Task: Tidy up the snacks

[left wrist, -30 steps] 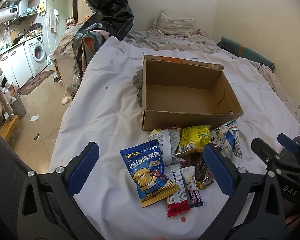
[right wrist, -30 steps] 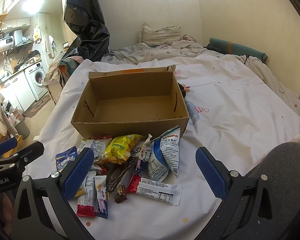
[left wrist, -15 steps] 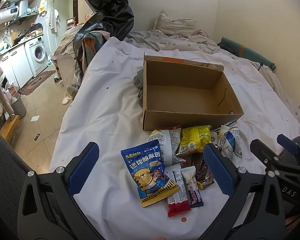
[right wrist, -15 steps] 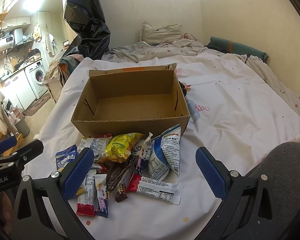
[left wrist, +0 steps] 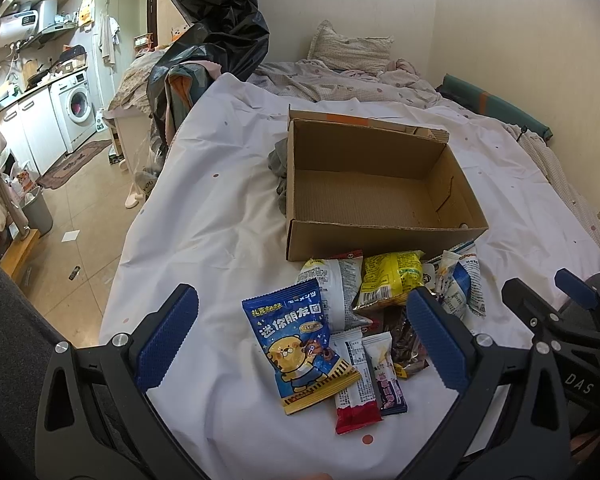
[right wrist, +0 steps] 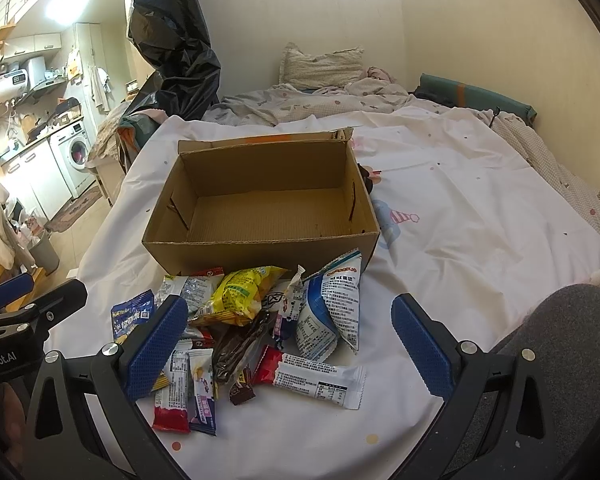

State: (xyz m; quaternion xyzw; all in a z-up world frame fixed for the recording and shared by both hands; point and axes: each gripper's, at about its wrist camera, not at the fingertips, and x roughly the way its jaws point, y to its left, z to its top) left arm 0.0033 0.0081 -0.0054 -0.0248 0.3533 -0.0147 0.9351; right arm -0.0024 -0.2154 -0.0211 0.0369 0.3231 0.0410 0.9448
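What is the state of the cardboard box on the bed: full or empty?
Empty. The cardboard box shows only its bare brown floor in both views; all the snack packets lie outside, on the sheet in front of it.

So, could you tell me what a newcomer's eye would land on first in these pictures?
Probably the open cardboard box, empty, in the middle of the white bedsheet. Next, the bright snack pile against its near wall, chiefly the blue bear packet on the left and the yellow packet touching the box. Both hand-held grippers, left and right, hang open over the pile, holding nothing.
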